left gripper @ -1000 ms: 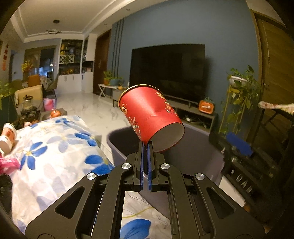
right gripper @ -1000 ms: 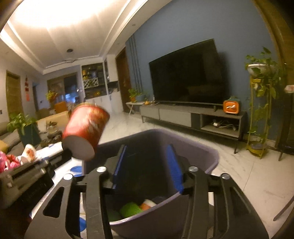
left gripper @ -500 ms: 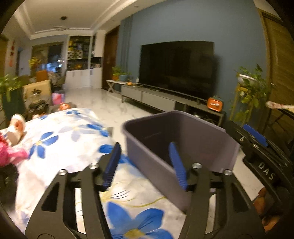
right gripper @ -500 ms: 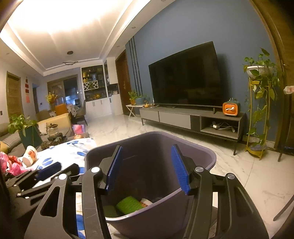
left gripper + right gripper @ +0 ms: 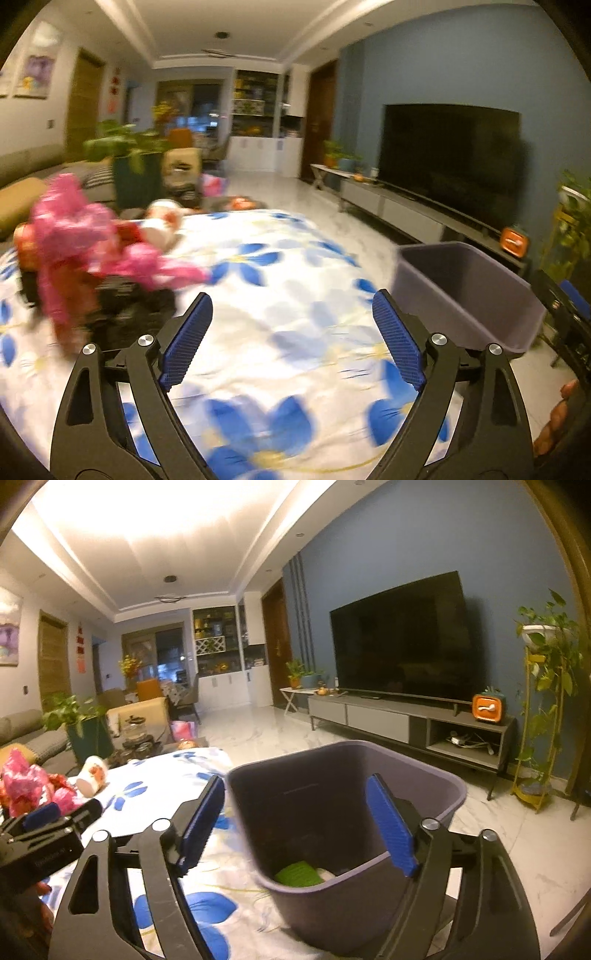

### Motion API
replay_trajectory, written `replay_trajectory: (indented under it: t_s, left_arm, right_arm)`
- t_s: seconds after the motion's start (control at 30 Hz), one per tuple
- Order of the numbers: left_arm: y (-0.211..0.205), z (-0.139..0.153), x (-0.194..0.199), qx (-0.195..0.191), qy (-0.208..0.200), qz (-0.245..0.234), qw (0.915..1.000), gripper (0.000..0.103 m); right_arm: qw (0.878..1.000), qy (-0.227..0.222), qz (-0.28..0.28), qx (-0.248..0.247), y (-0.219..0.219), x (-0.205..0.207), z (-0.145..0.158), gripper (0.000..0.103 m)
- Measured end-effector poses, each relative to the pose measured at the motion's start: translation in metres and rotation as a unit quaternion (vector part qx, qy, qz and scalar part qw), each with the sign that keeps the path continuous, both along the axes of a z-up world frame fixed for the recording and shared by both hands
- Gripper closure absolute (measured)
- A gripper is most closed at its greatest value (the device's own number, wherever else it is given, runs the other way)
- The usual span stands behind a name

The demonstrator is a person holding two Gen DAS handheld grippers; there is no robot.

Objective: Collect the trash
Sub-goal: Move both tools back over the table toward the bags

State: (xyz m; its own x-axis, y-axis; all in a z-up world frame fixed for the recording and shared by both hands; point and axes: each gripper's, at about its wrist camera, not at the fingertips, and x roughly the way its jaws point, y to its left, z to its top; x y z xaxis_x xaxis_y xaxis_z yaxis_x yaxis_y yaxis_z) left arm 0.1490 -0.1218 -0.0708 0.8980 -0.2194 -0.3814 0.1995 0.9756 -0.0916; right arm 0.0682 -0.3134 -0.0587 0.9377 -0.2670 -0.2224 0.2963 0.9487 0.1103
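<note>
Between pickups: both grippers, left [image 5: 291, 332] and right [image 5: 295, 821], have fingers spread, empty; next, grasp the pink wrapper [image 5: 92, 240] for the bin [image 5: 332, 794].

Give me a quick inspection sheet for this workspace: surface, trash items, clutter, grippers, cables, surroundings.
Surface: floral tablecloth, blue flowers on white.
Job's things: purple bin at the table's edge, green item inside; pink wrapper pile and a tipped paper cup on the table.
Clutter: nothing seen beyond these.
Grippers: left gripper open, empty; right gripper open, empty, over the bin.
Cables: some on the TV stand shelf.
Surroundings: television, plant stand.
</note>
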Motion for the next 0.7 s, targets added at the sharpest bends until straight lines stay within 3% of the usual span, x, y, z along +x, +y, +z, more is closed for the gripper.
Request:
replay_trajectory:
  t_s: [0.23,0.37,0.7]
  left_arm:
    - [0.07,0.002,-0.018,-0.002,-0.005,0.08,0.9968,0.016]
    - [0.112,-0.001,-0.029,0.009,-0.006,0.135,0.9908,0.016]
    - [0.181,0.0,-0.045,-0.004,-0.005,0.201,0.9796,0.016]
  right_arm:
    - [0.998,0.003,0.061,-0.013,0.045,0.005,0.004,0.016]
    - [0.995,0.008,0.099,-0.018,0.072,0.01,0.003,0.016]
    - [0.983,0.031,0.182,-0.021,0.138,0.024,0.0,0.016]
